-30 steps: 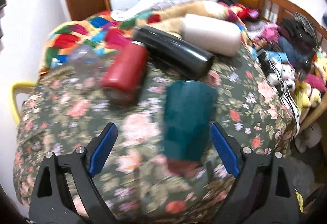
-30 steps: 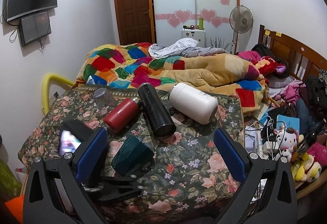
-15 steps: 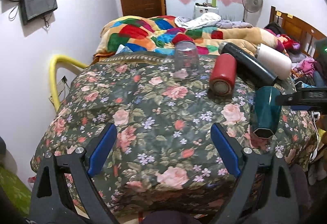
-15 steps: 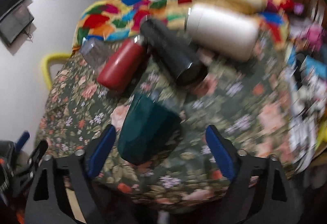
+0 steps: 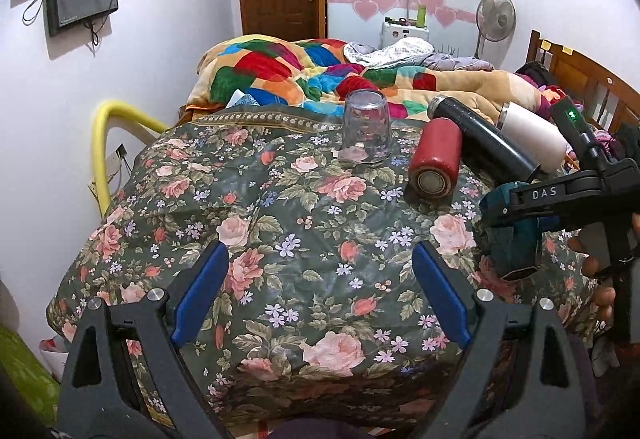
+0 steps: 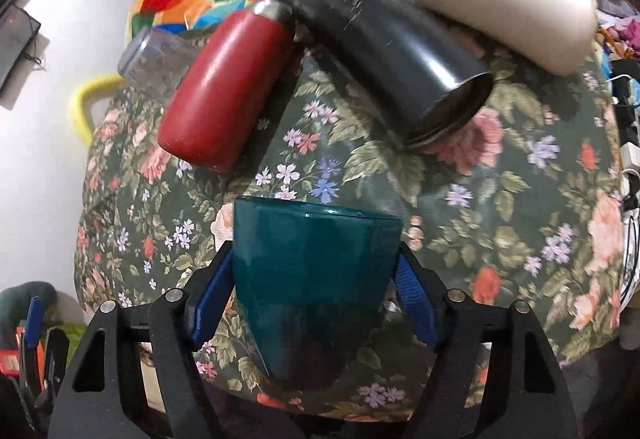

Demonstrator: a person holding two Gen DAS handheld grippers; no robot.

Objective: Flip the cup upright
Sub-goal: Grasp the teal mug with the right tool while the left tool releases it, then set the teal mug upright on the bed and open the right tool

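A dark teal faceted cup [image 6: 312,279] lies on its side on the floral cloth [image 6: 520,199], rim pointing away from the right wrist camera. My right gripper [image 6: 314,279] is closed on it, blue pads against both sides. In the left wrist view the teal cup [image 5: 510,239] shows at the right edge, partly hidden by the right gripper [image 5: 560,199]. My left gripper [image 5: 320,299] is open and empty over the front of the cloth. A clear glass cup [image 5: 366,127] stands upside down at the back.
A red bottle [image 5: 436,163], a black flask [image 5: 484,143] and a white flask [image 5: 532,135] lie on their sides behind the teal cup. A colourful blanket [image 5: 304,71] lies beyond. A yellow tube [image 5: 104,143] curves at the left; clutter fills the right side.
My right gripper has moved in on the teal cup and closed on it. My left gripper swung off the cup to the left and has since held still, open.
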